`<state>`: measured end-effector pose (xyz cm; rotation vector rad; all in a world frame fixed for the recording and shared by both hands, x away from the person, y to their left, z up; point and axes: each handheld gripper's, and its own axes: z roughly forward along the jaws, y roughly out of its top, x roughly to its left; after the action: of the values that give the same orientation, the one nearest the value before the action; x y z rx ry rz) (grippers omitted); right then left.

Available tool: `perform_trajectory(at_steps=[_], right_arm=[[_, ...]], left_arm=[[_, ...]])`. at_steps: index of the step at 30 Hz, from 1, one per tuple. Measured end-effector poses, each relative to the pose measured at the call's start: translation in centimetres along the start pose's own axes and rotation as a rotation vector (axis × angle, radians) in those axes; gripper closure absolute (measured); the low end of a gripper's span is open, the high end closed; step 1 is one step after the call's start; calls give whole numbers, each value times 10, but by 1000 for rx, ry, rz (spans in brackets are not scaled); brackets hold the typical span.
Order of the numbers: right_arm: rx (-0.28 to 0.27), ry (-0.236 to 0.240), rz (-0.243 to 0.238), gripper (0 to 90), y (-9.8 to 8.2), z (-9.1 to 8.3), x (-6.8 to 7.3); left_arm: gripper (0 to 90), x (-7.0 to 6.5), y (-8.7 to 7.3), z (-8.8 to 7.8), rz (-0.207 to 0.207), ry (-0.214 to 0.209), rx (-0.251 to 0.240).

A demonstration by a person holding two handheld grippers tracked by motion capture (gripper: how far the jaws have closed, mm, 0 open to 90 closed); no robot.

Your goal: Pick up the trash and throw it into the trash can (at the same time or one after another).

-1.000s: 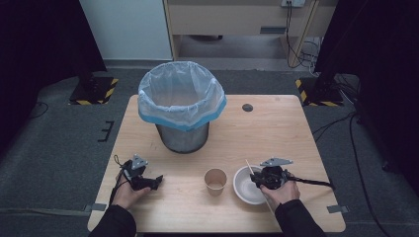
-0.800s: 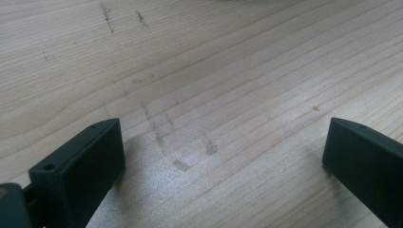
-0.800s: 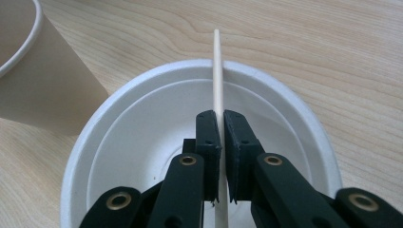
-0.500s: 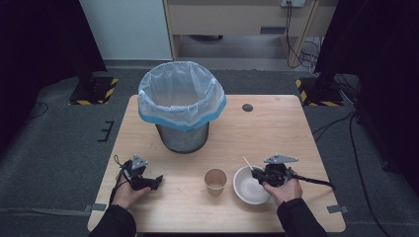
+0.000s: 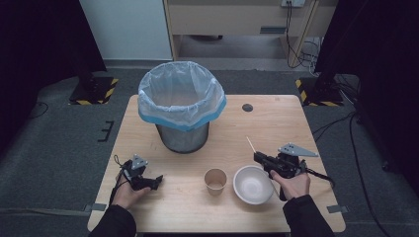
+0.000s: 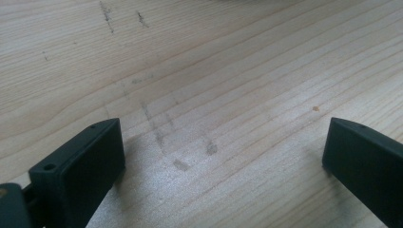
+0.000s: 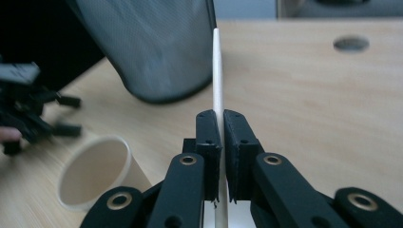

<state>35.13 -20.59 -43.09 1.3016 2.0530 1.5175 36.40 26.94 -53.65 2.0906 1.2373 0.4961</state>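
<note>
Wood-grain table [image 5: 148, 118] carries everything here. Near its front left corner the left hand-held gripper [image 5: 157, 179] rests low over the bare wood in the person's left hand [image 5: 129, 193], its jaws released and standing wide apart with nothing between them, as the left gripper view [image 6: 221, 152] shows. Behind it, toward the back edge and left of the middle, stands a metal bin [image 5: 182, 106] lined with a pale plastic bag whose blue hem folds over the rim. Along the front edge, near the middle, a paper cup [image 5: 216, 180] stands upright, and just to its right sits a white bowl [image 5: 252, 184], close beside the cup but not touching it. Right of the bowl, the right hand-held gripper [image 5: 257, 157] is held in the person's right hand [image 5: 292, 183] above the table, its jaws having just been closing and now clenched on a thin wooden stick [image 5: 251, 144]; in the right gripper view the stick [image 7: 217, 71] runs straight between the pressed pads [image 7: 209, 137] and points toward the bin. A small dark round cap [image 5: 247, 107] lies near the back edge, right of the bin.
</note>
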Motion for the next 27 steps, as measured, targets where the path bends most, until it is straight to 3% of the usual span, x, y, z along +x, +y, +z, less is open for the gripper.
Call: perform_trajectory(at_steps=[12, 27], right_arm=[[-225, 62, -9, 858, 51, -18, 14], [-420, 99, -26, 858, 112, -25, 31]], left_arm=[[0, 0, 0, 0, 0, 0, 0], [0, 0, 0, 0, 0, 0, 0]])
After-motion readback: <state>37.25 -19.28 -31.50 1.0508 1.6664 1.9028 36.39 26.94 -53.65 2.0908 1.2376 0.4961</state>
